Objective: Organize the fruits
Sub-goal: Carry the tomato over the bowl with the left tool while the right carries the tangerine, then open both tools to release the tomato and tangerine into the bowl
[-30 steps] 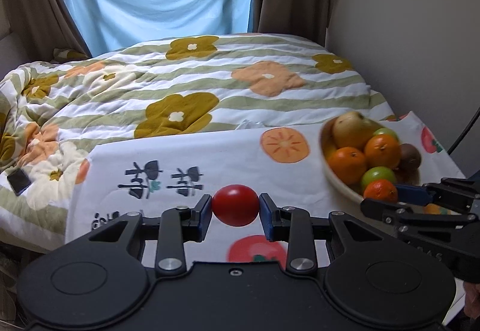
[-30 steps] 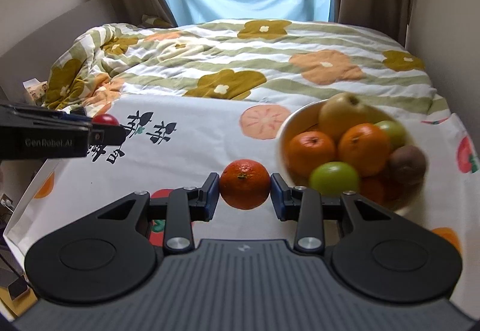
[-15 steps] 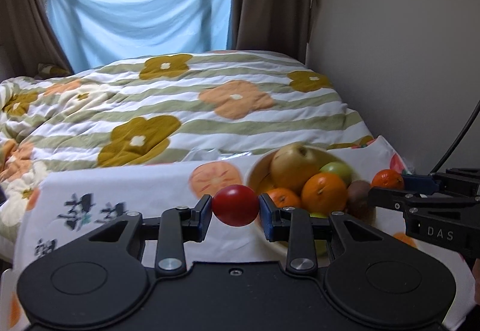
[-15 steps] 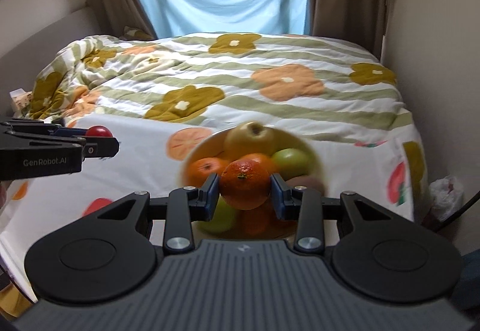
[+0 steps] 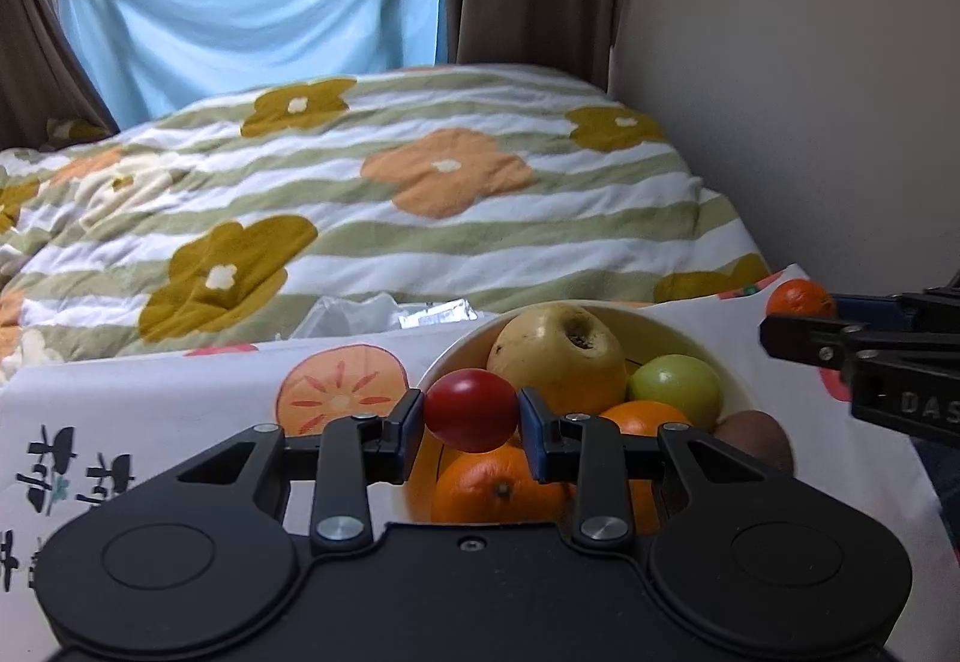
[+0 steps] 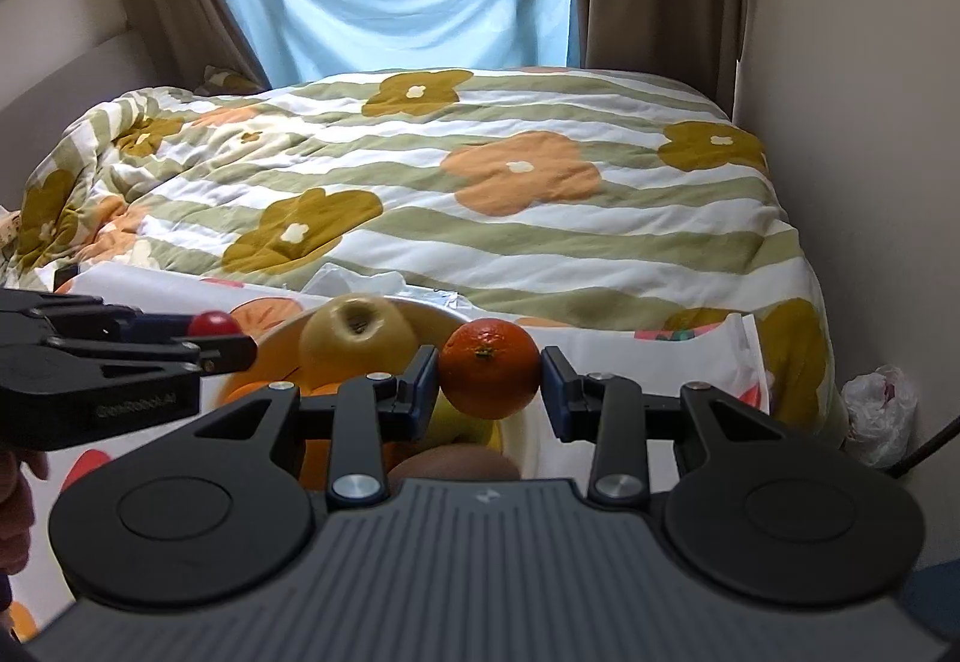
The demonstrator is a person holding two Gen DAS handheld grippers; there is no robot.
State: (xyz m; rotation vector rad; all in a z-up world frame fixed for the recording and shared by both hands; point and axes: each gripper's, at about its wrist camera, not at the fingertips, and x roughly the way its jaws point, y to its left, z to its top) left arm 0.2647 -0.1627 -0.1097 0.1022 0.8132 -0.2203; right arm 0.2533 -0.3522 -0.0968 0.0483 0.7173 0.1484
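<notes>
My left gripper (image 5: 471, 419) is shut on a small red tomato (image 5: 471, 409) and holds it above the left rim of the cream fruit bowl (image 5: 735, 369). The bowl holds a yellow apple (image 5: 555, 356), a green fruit (image 5: 675, 389), oranges (image 5: 498, 491) and a brown kiwi (image 5: 757, 437). My right gripper (image 6: 489, 380) is shut on a mandarin (image 6: 489, 368) above the bowl's right side (image 6: 522, 440). The right gripper also shows at the right edge of the left wrist view (image 5: 804, 317). The left gripper also shows at the left of the right wrist view (image 6: 216, 338).
The bowl stands on a white cloth printed with fruit (image 5: 180, 410). Behind it lies a bed with a striped floral quilt (image 5: 390, 194). A wall (image 5: 810, 92) runs close on the right. A crumpled plastic bag (image 6: 879, 410) lies by the wall.
Both grippers have moved right and closer to the bowl, each still holding its fruit. The tomato and the mandarin now hang over the bowl.
</notes>
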